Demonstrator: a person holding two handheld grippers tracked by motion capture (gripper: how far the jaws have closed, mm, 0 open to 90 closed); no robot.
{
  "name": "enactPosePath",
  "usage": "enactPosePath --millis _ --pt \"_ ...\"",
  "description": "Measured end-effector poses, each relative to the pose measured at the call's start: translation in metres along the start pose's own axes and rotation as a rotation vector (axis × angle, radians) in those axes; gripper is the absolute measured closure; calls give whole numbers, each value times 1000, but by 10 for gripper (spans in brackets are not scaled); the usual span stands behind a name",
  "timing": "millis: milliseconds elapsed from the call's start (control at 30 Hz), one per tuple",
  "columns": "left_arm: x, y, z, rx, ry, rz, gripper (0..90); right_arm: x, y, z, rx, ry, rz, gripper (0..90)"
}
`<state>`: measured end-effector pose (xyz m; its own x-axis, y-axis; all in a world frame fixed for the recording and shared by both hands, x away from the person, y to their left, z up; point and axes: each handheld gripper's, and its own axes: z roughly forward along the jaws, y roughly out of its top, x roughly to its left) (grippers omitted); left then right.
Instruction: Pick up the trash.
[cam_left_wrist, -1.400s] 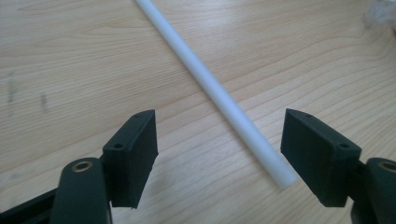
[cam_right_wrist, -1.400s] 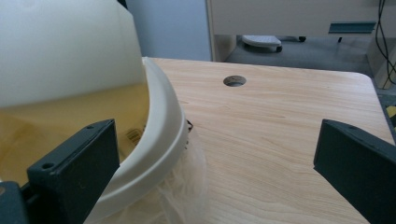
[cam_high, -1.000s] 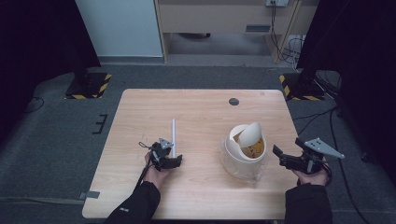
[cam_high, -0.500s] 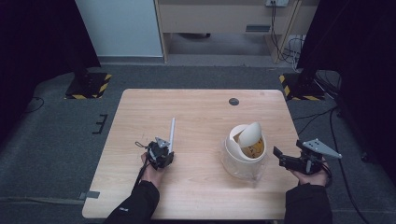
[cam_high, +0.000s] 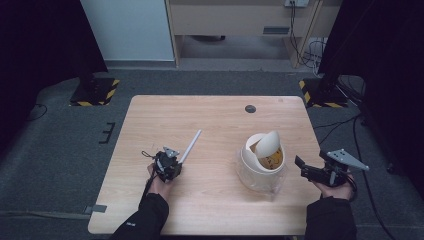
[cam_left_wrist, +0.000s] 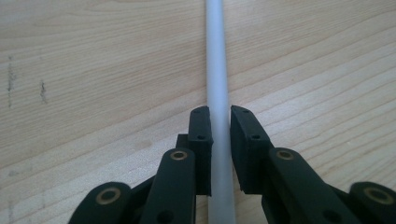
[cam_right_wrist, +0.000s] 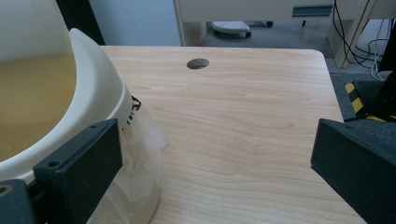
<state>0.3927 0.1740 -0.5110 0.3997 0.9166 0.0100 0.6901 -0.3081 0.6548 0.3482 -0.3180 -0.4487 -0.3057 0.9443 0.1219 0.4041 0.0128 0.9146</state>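
Note:
A thin white tube (cam_high: 191, 145) lies on the wooden table (cam_high: 210, 120), slanting up and to the right from my left gripper (cam_high: 176, 163). In the left gripper view the two black jaws have just been closing and now press on both sides of the tube (cam_left_wrist: 216, 56), left gripper (cam_left_wrist: 219, 127) shut on it close to its near end. At the table's right edge my right gripper (cam_high: 303, 169) is held level, pointing left at a cream swing-lid bin (cam_high: 260, 165). Its jaws stand wide apart in the right gripper view (cam_right_wrist: 215, 172) with nothing between them.
The bin (cam_right_wrist: 93, 93) has a clear plastic liner hanging around its base and its lid is tipped up. A round cable hole (cam_high: 250, 108) sits near the table's far edge. Black stands with yellow-striped feet flank the table on the floor.
The left jaws have closed onto the tube, and the tube's far end has swung to the right. The right gripper has kept still.

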Motion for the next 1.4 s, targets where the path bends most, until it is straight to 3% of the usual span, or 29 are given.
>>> enactPosePath --millis 333,467,500,700,767,1067,1400 --pt "-3 9 -25 -79 -56 2 781 0 1 -1 -5 -10 2 28" --pt "-7 13 -41 -136 -86 6 781 -1 1 -1 -6 -9 1 28" --pt "-9 15 -51 -174 -100 10 781 -1 1 -1 -7 -10 1 28" --pt "-10 18 -73 -247 -132 7 780 0 1 -2 -20 -15 3 30" --pt "-9 19 -88 -301 -141 7 780 -1 1 -2 -25 -17 4 31" --pt "-5 22 -115 -408 -133 4 780 0 3 -1 -26 -17 0 33" --pt "-1 28 -142 -515 -145 1 780 4 10 -6 -73 1 7 40"
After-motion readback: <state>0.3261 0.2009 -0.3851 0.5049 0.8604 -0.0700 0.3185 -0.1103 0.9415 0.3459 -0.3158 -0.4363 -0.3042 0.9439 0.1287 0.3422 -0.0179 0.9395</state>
